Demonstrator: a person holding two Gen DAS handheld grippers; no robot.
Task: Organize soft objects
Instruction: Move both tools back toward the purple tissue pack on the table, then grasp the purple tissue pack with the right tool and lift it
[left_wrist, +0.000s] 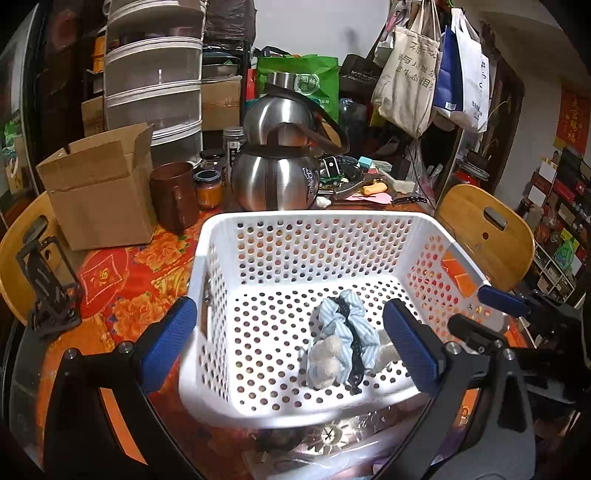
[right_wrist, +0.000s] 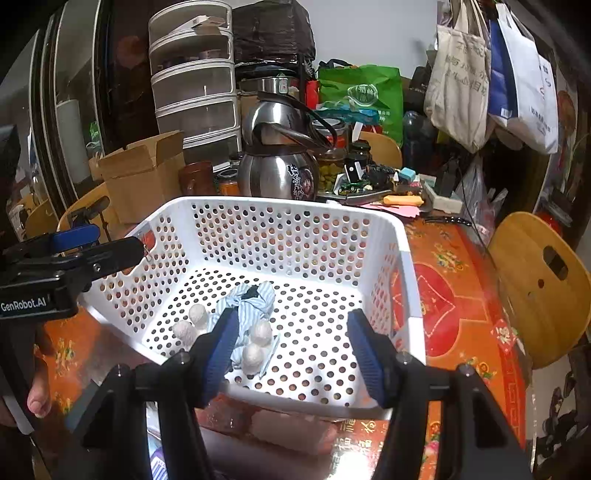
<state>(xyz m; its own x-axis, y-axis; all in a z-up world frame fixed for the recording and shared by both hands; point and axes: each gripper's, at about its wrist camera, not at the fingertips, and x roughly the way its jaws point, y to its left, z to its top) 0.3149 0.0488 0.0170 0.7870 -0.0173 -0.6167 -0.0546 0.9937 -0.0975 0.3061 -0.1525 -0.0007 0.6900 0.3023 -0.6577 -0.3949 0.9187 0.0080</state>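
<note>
Left gripper (left_wrist: 291, 350) and right gripper (right_wrist: 291, 354) — both tilted down, spread, empty — hang over the white basket (left_wrist: 310, 218).

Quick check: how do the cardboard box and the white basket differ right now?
The cardboard box is brown with solid walls and raised flaps; the white basket is plastic, dotted with holes and has no flaps. The basket holds a striped cloth toy; the box's inside cannot be seen. The basket sits nearest the cameras, the box behind to its left. Both stand upright on the red tablecloth.
</note>
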